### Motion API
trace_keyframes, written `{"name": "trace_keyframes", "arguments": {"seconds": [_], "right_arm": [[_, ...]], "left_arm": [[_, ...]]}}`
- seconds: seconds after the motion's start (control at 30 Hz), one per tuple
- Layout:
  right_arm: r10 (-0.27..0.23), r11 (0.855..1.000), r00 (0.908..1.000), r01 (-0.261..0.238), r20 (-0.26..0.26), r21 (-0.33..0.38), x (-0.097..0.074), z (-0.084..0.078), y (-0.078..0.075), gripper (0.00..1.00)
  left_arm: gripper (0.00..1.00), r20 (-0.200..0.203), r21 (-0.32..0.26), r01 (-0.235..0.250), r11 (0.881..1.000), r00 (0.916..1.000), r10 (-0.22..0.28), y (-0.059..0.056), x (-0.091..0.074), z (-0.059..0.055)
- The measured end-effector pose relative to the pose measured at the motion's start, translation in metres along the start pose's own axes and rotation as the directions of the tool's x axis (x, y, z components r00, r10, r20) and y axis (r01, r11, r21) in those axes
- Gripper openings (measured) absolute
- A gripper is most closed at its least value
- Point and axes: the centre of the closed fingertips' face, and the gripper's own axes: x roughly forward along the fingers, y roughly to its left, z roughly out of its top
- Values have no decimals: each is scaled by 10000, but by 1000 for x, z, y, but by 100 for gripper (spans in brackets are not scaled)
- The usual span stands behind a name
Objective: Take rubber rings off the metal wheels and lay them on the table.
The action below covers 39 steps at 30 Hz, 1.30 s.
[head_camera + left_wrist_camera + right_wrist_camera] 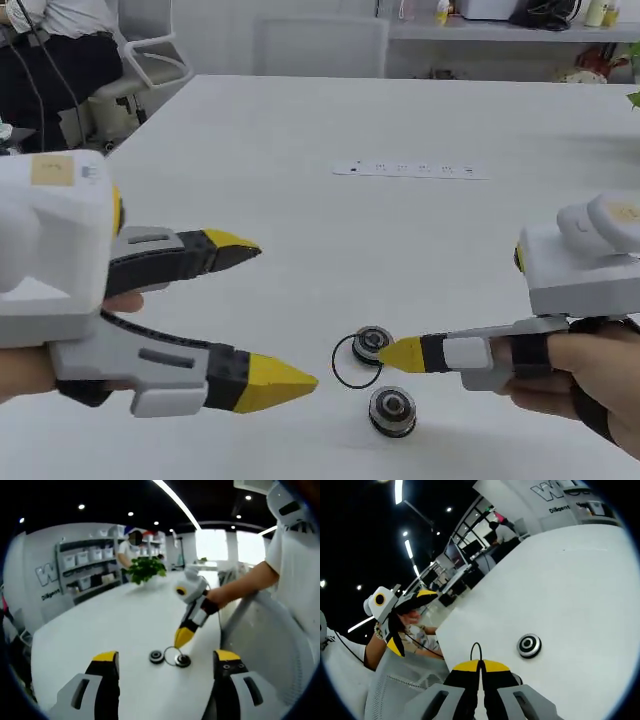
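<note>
Two small metal wheels lie on the white table [300,130]. The nearer wheel [392,410] still wears its black rubber. A thin black rubber ring [350,366] loops out beside the farther wheel [372,342]. My right gripper [385,353] is shut, its yellow tips at that wheel. In the right gripper view the rubber ring [476,651] sticks out from between the shut tips [481,666], with one wheel [529,645] off to the right. My left gripper [280,315] hovers open to the left, holding nothing. From the left gripper view, both wheels [156,656] lie ahead of the open jaws.
A white power strip [410,170] lies at mid-table. Office chairs [150,60] stand beyond the far edge. A potted plant [145,570] sits farther along the table, and a person stands at the shelves [82,565]. The table's near edge [440,640] runs close to the wheels.
</note>
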Motion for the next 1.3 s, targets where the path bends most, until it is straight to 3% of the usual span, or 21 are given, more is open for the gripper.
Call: {"name": "trace_keyframes", "arguments": {"seconds": [0.17,0.3,0.53,0.87,0.97,1.13,1.23,1.3], "right_arm": [[128,9999,9999,-128,63,-48,3,2,5,0],[129,9999,9999,-129,10,-95,7,1,8,0],[143,9994,9997,-150,-207,-305,17,-6,10,0],[43,9981,9994,-63,-330,-605,20,-11,9,0],[-43,9983,9992,20,-403,-578,23,-13,8,0],[-292,9976,9982,259,-517,-642,31,-20,4,0],[-507,9960,9967,458,-637,-764,35,-24,-1,0],[-803,9898,9943,712,-705,-1235,37,-27,-6,0]], "left_arm": [[86,-262,-433,-708,9966,9972,697,9,-14,-21],[91,-502,-715,-995,9925,9941,960,12,-22,-38],[100,-350,-1342,-1243,9831,9921,1206,8,-19,-50],[100,-676,-1755,-644,9824,9963,532,-11,-5,-68],[100,-764,-1778,-646,9820,9957,517,-11,-6,-70],[100,-429,-2134,-584,9752,9978,504,-12,-6,-66],[100,-646,-1971,-567,9787,9969,448,-13,-6,-70],[100,-752,-1868,-541,9809,9963,406,-14,-5,-72]]}}
